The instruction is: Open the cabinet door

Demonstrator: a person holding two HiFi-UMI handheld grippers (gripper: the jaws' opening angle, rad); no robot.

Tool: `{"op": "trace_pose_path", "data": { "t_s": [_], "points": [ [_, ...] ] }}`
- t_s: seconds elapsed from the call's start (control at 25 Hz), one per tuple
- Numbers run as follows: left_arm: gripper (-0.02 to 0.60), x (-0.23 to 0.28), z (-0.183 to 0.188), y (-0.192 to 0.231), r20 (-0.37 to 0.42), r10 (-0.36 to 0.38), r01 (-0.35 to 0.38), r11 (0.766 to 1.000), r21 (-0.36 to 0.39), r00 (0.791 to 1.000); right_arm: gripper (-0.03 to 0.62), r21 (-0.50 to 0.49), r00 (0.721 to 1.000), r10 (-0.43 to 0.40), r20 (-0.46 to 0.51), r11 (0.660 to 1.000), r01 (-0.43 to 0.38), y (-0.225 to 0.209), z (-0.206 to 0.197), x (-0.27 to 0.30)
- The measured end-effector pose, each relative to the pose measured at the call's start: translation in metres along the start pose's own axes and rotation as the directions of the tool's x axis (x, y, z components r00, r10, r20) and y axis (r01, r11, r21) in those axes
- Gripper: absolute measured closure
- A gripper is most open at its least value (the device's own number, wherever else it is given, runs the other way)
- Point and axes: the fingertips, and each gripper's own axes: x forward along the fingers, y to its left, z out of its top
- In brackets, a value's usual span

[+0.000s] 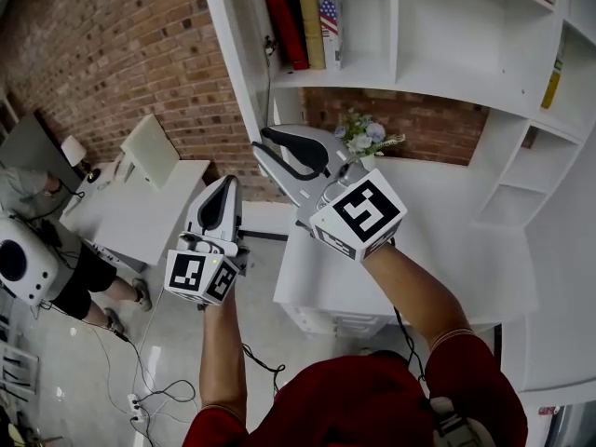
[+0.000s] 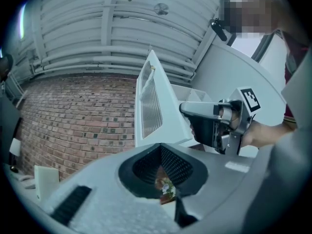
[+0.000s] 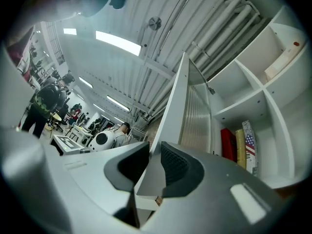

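The white cabinet door (image 1: 237,63) stands swung out from the white shelf unit, seen edge-on from above. My right gripper (image 1: 265,142) is at its lower free edge. In the right gripper view the door's edge (image 3: 183,111) fills the gap between the two dark pads, so my right gripper (image 3: 155,162) is shut on it. My left gripper (image 1: 226,184) hangs left of the door and touches nothing. Its jaws meet at the tips, and my left gripper (image 2: 163,179) holds nothing. The door (image 2: 151,106) and the right gripper (image 2: 187,113) show ahead of it.
Books (image 1: 303,21) stand on the open shelf behind the door. A small vase of flowers (image 1: 365,138) sits on the white desk top (image 1: 466,250). A white table (image 1: 140,212), a seated person (image 1: 37,194) and floor cables (image 1: 149,394) lie to the left, by the brick wall.
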Motion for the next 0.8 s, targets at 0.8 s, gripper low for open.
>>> {"op": "trace_pose_path", "data": {
  "t_s": [0.8],
  "points": [
    [0.581, -0.007, -0.022, -0.005, -0.024, -0.027, 0.026, 0.999, -0.042, 0.999, 0.565, -0.001, 0.999, 0.003, -0.038, 1.000, -0.003, 0.006, -0.024, 0.011]
  ]
}}
